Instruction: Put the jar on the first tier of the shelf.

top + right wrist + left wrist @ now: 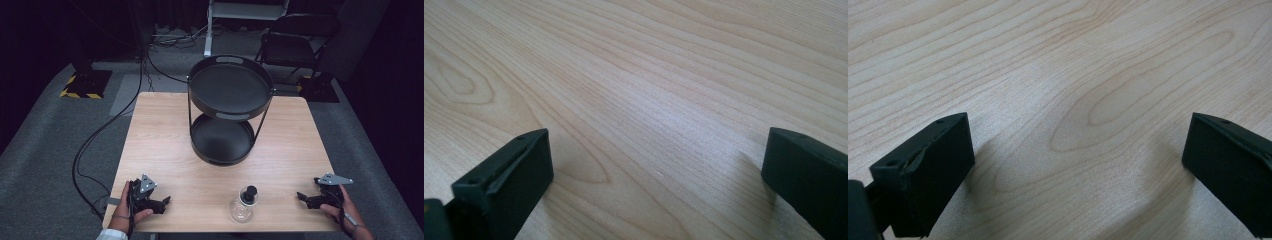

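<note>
Nothing has been handled yet: both the left gripper (164, 201) and right gripper (303, 197) are held spread wide, empty; the bottle (242, 205) sits untouched, rack (230, 82) empty.

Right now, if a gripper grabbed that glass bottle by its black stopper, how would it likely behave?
The bottle looks like clear glass, so probably fragile and slippery. Its bulbous base may roll if tipped. The stopper might pull loose.

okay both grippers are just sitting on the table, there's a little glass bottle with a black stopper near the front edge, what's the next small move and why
Probably slide the right gripper toward the glass bottle. Both it and the left gripper rest open on the wooden table, holding nothing, and the bottle stands upright between them, somewhat nearer the right one. The two-tier tray stand looks empty, a likely destination.
</note>
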The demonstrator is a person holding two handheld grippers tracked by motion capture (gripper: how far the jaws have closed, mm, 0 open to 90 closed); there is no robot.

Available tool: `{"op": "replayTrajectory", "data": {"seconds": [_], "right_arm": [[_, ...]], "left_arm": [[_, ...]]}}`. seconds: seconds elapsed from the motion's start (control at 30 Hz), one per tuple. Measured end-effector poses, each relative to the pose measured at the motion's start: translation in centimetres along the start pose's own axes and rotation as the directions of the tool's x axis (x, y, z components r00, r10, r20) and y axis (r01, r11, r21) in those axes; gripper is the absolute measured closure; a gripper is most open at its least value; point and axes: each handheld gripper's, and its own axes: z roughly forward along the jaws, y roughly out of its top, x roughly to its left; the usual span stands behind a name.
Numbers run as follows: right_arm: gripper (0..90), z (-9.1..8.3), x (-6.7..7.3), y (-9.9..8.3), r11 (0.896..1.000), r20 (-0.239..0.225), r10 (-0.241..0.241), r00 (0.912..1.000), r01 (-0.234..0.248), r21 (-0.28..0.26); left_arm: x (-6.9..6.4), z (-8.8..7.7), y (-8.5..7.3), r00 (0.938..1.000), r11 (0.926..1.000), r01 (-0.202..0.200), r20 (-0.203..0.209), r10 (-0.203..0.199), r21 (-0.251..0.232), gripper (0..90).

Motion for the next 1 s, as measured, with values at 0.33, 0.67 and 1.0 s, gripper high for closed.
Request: {"op": "replayTrajectory", "data": {"seconds": [0.33,0.67,1.0], "right_arm": [[0.0,0.0,0.0,0.1,1.0,0.001,0.0,1.0,0.0,0.01],[2.6,-0.5,0.4,0.9,0.998,0.02,-0.017,0.9997,0.016,0.06],[2.7,-2.3,2.2,2.8,0.997,0.01,-0.071,0.9974,0.07,0.034]], "left_arm": [[0.0,0.1,0.1,1.0,1.0,0.001,0.001,-0.001,0.0,0.0],[0.0,0.1,0.1,1.0,1.0,-0.001,0.002,0.001,0.0,0.0],[0.0,0.1,0.1,1.0,1.0,-0.001,0.002,0.001,0.0,0.0]]}}
